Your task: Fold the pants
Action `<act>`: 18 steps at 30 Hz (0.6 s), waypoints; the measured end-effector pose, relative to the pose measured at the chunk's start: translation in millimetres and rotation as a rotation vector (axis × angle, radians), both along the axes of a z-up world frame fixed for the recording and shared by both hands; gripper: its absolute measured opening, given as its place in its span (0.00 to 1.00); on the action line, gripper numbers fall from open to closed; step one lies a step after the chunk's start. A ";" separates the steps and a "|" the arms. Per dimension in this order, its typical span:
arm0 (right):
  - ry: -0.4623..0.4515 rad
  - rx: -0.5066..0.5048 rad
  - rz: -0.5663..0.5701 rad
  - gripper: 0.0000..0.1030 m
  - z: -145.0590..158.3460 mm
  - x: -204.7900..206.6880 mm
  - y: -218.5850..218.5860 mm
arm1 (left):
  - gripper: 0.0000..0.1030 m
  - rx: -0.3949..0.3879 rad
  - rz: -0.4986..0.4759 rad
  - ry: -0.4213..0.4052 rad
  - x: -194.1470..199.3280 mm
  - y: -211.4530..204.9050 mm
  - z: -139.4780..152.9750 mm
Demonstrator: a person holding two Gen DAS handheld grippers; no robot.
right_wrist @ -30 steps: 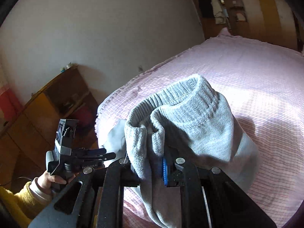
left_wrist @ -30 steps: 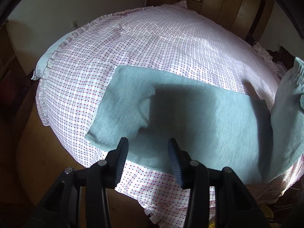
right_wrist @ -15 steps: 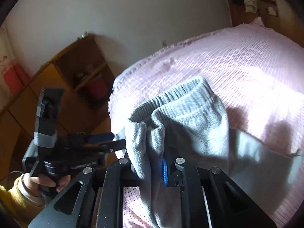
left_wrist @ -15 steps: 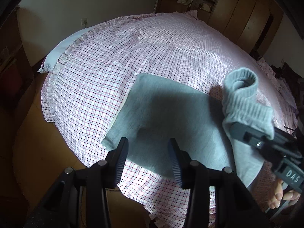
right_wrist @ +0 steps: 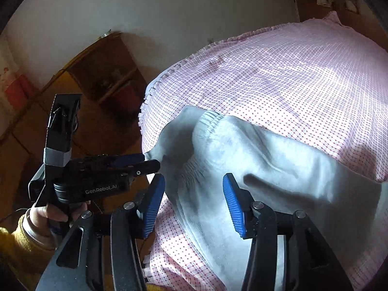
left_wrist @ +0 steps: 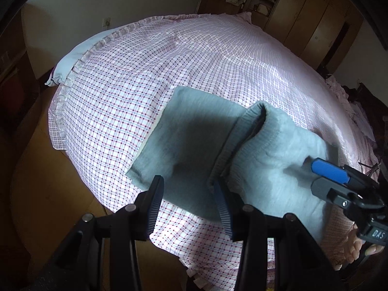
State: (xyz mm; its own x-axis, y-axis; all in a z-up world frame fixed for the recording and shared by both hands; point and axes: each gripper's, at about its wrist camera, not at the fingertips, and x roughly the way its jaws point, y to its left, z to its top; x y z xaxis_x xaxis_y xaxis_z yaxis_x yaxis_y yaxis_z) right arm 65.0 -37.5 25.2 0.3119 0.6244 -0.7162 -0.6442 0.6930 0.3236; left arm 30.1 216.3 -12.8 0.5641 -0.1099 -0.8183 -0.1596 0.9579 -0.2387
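The right tool (right_wrist: pixel 191 198) is opening, pads clear of the pants (left_wrist: pixel 254 160); the loose waistband could unroll. The left tool (left_wrist: pixel 188 202) hangs spread, empty.

The right gripper (right_wrist: pixel 192 200) angles downward, its jaws opening with nothing pressed between them. The left gripper (left_wrist: pixel 188 205) angles downward too, jaws parted and empty.
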 end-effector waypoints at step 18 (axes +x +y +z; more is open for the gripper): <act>-0.012 -0.279 -0.334 0.42 -39.3 -19.8 -109.7 | 0.51 -0.078 -0.066 0.051 26.0 -45.0 -36.1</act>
